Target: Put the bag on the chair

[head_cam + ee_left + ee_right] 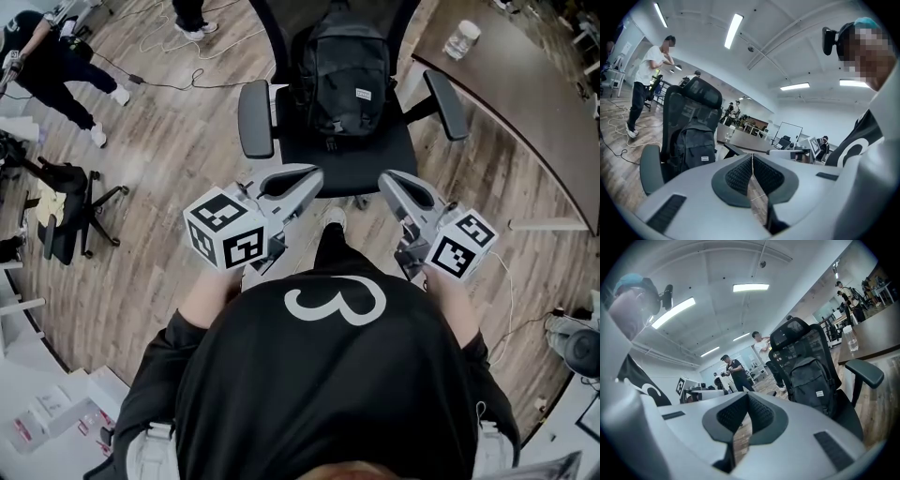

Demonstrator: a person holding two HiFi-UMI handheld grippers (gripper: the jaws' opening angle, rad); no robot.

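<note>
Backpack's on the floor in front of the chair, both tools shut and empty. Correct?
No: the backpack stands on the chair seat, against the backrest, per the head view. The left tool and right tool are shut and empty.

The bag [345, 70] sits on the seat of the chair [375, 155], leaning against its backrest, between the 2 armrests. Right of the chair runs the surface [525, 103], with a bottle [462, 39] on it (towards its far end). The left gripper [312, 175] and right gripper [386, 180] are side by side before the chair, clear of it. Another chair [66, 220] stands well off to the left.
</note>
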